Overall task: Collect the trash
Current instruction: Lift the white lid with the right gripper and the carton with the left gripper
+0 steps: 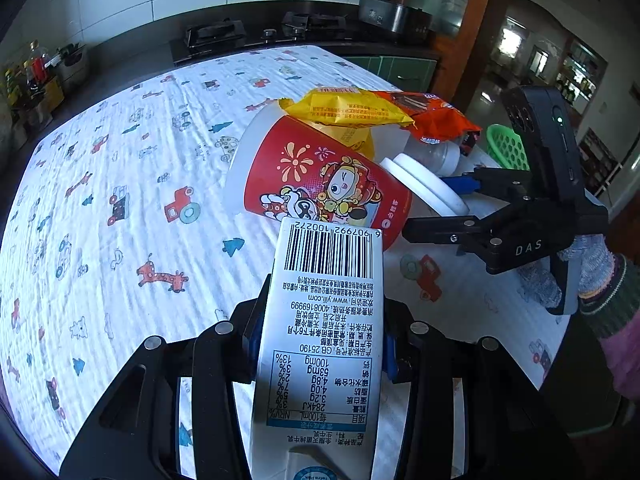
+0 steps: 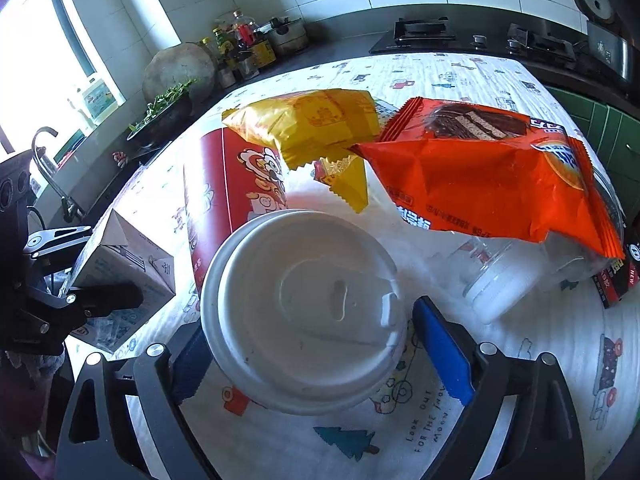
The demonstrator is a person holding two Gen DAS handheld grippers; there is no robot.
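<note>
Left gripper (image 1: 320,344) clamps a milk carton (image 1: 324,320); right gripper (image 2: 316,344), jaws wide, straddles the white-lidded cup (image 2: 300,304) ungripped. Wrappers (image 2: 480,176) at one o'clock and a red cup (image 1: 320,176) remain uncollected on the table (image 1: 120,184).

The worktop (image 1: 120,160), under a white cartoon-print cloth (image 2: 460,76), carries a red paper cup (image 1: 320,184) on its side, a clear plastic bottle (image 2: 500,280) and a green basket (image 1: 506,146).

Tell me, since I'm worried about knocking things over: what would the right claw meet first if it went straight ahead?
Probably the white lidded cup already sitting between the open right claw; depth is unclear.
</note>
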